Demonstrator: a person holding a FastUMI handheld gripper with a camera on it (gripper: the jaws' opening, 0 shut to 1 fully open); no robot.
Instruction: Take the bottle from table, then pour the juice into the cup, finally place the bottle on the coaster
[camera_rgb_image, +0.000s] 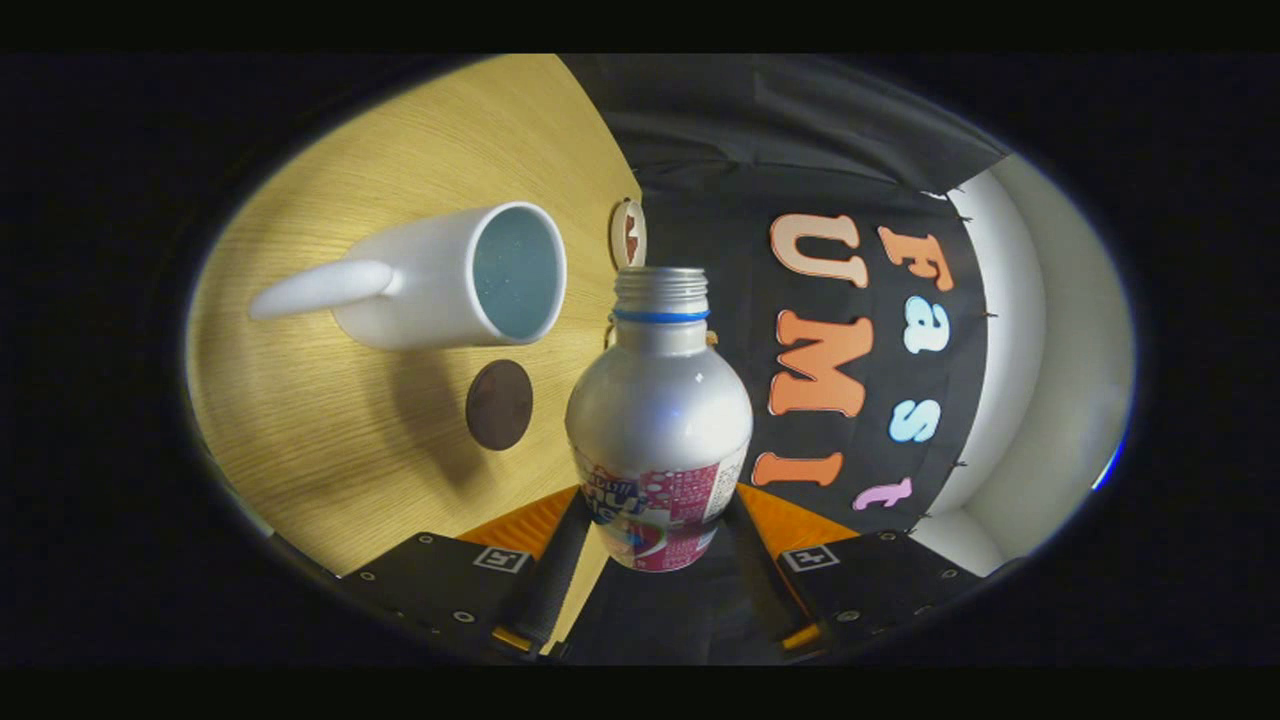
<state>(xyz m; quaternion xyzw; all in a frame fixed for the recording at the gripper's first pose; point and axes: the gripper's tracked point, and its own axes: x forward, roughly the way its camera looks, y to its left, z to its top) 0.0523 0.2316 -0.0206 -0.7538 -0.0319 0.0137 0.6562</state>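
Your hand-held gripper (655, 545) clamps the uncapped bottle (658, 420) between both fingers, tilted, its mouth beside the cup (450, 280) on the table (330, 440). Bring the mouth over the cup's rim before tilting further; the coaster (499, 404) lies near the cup.

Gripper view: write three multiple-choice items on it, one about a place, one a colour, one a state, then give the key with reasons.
1. Where is the silver bottle?
A. Between the gripper's fingers
B. Inside the mug
C. On the coaster

2. What colour is the ring round the bottle's neck?
A. Red
B. Blue
C. Green

3. What is the state of the bottle's mouth?
A. Capped
B. Corked
C. Open, threads bare

Key: 1 A, both fingers press its labelled lower body. 2 B, a blue band sits just under the threads. 3 C, no cap covers the threaded neck, which points beside the white mug; the dark round coaster on the wooden table is bare.
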